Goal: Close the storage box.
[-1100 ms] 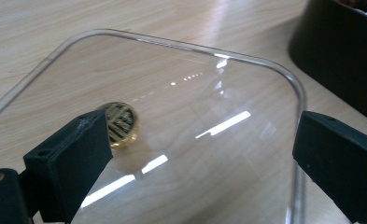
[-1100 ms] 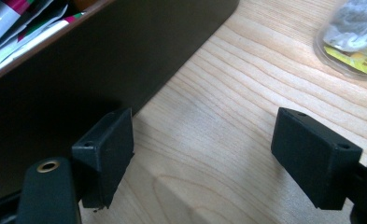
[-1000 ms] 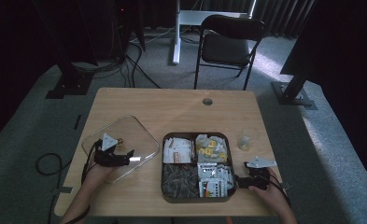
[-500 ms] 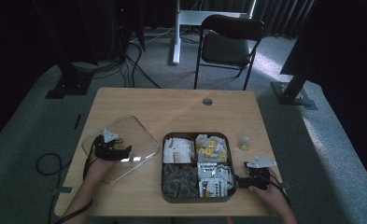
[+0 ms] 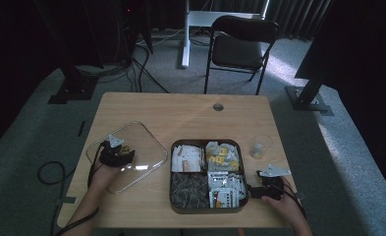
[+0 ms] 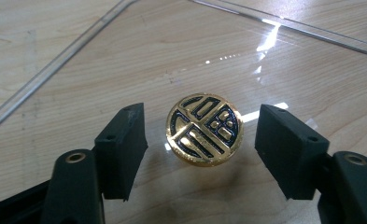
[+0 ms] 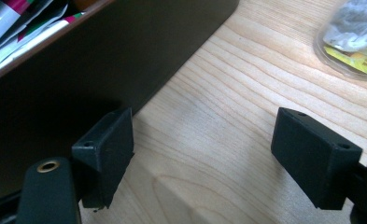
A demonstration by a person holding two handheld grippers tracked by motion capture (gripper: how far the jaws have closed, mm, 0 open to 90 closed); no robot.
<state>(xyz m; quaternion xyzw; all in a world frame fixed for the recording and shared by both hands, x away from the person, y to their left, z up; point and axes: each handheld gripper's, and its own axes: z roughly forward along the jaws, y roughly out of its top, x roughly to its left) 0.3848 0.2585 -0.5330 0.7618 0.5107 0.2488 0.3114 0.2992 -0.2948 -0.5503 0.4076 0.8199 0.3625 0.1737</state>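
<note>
A clear glass lid [image 5: 149, 147] lies flat on the left of the table, with a round gold knob [image 5: 125, 149] on it. In the left gripper view the knob [image 6: 203, 129] bears a dark blue pattern and stands between the jaws of my left gripper [image 6: 202, 123]. Those jaws have just been closing, and a gap remains on each side of the knob. My left gripper [image 5: 116, 153] sits over the lid [image 6: 172, 56]. My right gripper [image 5: 253, 191] rests open beside the right wall of the dark divided tray [image 5: 205, 141], nothing between its jaws [image 7: 204, 140].
The tray wall [image 7: 102, 56] holds in compartments of packets [image 7: 13, 23] and dark pieces. A small clear cup [image 5: 259, 146] with wrappers [image 7: 354, 32] stands right of the tray. A chair [image 5: 239, 49] and stands are on the floor beyond the table.
My left gripper has slid a little farther onto the lid, up to the knob, and its jaws have narrowed around it. The right hand has kept still.
</note>
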